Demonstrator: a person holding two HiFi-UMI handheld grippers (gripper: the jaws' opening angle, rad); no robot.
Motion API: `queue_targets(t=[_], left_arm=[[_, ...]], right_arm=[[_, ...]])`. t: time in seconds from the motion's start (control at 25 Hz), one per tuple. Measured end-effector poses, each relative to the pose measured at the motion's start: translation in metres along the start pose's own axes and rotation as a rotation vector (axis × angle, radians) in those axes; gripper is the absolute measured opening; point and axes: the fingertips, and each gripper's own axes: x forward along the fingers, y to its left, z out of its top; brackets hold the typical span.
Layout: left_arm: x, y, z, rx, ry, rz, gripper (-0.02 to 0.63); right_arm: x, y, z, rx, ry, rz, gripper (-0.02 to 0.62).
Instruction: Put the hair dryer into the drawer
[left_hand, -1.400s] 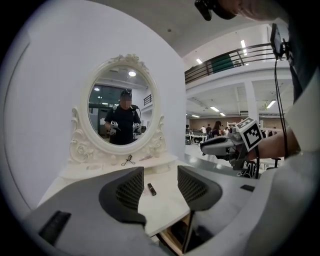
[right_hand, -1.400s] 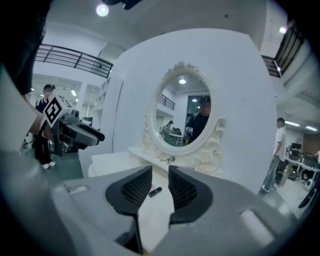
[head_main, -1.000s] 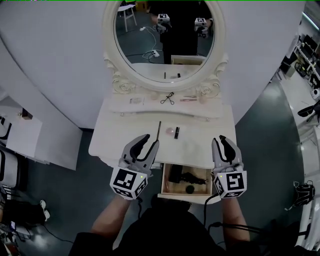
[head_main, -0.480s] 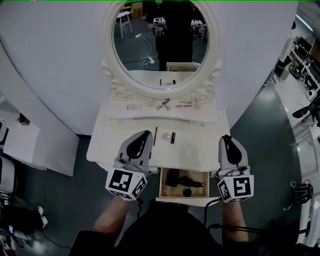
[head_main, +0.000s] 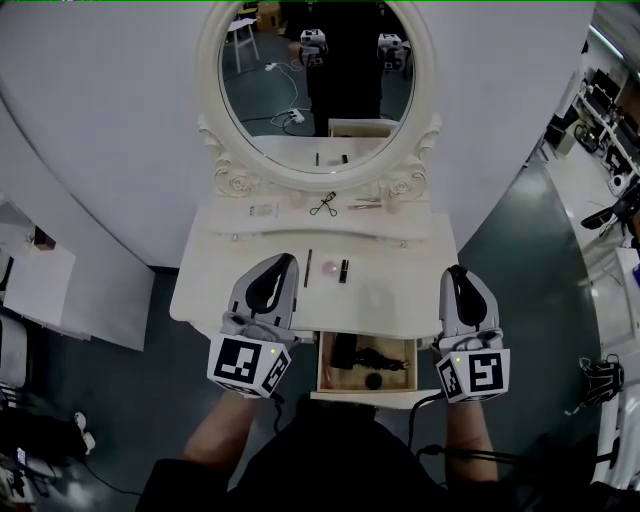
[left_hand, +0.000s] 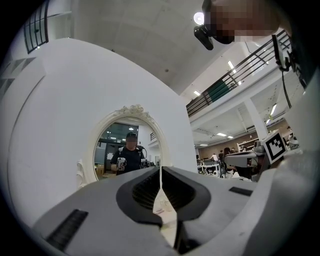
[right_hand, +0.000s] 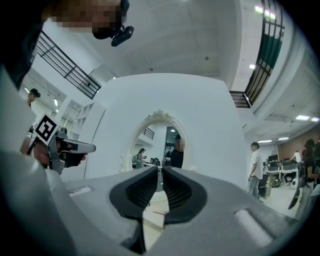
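Observation:
The black hair dryer lies inside the open wooden drawer at the front of the white vanity table. My left gripper hovers over the tabletop left of the drawer, jaws shut with nothing between them; in the left gripper view it points at the oval mirror. My right gripper hangs over the table's right end, beside the drawer. Its jaws stand together, empty, and in the right gripper view it also faces the mirror. Neither gripper touches the dryer.
A thin dark stick, a pink round item and a small dark tube lie on the tabletop. The raised shelf holds a scissor-like tool. The oval mirror stands behind. A small black round part sits in the drawer.
Both grippers have risen above the table. The left jaws, spread a second ago, have closed; the right jaws have drawn together too.

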Motion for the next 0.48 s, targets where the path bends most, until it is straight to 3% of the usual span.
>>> queue_targets(t=[0.48], left_arm=[[0.0013, 0.0014, -0.0038, 0.004, 0.008, -0.006, 0.011]], right_arm=[[0.0023, 0.0002, -0.004, 0.005, 0.006, 0.003, 0.032]])
